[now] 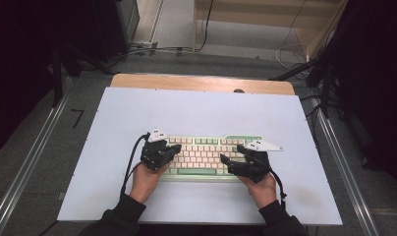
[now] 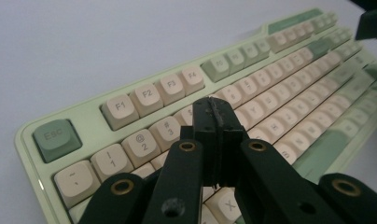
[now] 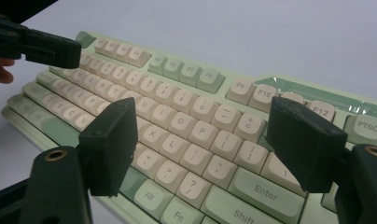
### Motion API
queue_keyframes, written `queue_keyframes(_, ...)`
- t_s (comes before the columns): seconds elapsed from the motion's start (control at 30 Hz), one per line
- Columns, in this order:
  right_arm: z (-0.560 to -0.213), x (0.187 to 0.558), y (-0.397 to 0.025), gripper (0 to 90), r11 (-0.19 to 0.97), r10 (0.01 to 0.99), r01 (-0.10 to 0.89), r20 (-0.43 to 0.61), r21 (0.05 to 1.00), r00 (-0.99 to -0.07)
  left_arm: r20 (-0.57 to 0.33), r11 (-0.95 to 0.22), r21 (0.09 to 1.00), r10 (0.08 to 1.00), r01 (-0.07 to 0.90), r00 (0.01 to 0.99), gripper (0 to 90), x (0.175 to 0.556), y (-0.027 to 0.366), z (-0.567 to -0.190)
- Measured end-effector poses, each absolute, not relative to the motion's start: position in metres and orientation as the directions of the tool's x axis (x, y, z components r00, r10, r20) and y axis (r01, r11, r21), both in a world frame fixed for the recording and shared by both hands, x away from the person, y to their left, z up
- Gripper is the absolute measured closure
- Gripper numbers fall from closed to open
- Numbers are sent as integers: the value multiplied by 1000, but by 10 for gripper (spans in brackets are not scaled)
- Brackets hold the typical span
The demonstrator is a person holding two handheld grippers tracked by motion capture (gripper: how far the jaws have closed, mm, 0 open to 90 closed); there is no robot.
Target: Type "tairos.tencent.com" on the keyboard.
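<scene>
1. keyboard [image 1: 206, 155] lies flat on the white surface [image 1: 196, 110], near its front edge, long side across the person's front.
2. left gripper [image 1: 173, 149] is over the keyboard's left end; in the left gripper view its jaws are pressed together with nothing between them, tip above the number row near the 3 and 4 keys.
3. right gripper [image 1: 229, 160] is over the right end; in the right gripper view its jaws stand wide apart, straddling the block from the letter keys to the enter key [image 3: 266, 192].
4. judgement: the work looks like pressing or probing keys. both grippers are in position over the keys, but no key looks visibly depressed, so the pressing itself seems yet to be done or just starting.
5. hard to tell: whether the left tip touches a keycap, since the jaws hide the contact spot. lower left rows are covered by the gripper body. far keys are blurred, legends unreadable.
</scene>
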State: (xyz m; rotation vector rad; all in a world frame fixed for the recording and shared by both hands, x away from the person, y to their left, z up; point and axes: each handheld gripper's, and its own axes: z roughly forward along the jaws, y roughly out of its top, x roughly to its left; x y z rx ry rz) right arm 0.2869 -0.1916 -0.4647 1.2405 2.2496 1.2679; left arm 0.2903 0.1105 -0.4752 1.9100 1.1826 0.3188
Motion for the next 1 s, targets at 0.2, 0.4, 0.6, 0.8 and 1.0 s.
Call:
queue_keyframes(0.2, -465, 287, -191, 234, 247, 788, 548, 163, 799, -593, -170, -237, 750, 833, 617, 526, 900, 292, 105, -480)
queue_keyframes(0.4, -465, 287, -191, 234, 248, 788, 548, 162, 799, -594, -171, -237, 741, 838, 629, 518, 900, 294, 104, -482)
queue_keyframes(0.6, -465, 287, -191, 234, 248, 788, 547, 162, 799, -594, -173, -240, 735, 838, 634, 517, 900, 295, 104, -484)
queue_keyframes(0.8, -465, 287, -191, 234, 249, 788, 548, 162, 798, -594, -181, -234, 730, 840, 642, 511, 900, 296, 104, -484)
queue_keyframes(1.0, -466, 287, -191, 234, 252, 788, 549, 160, 797, -594, -193, -215, 750, 834, 625, 517, 900, 294, 105, -481)
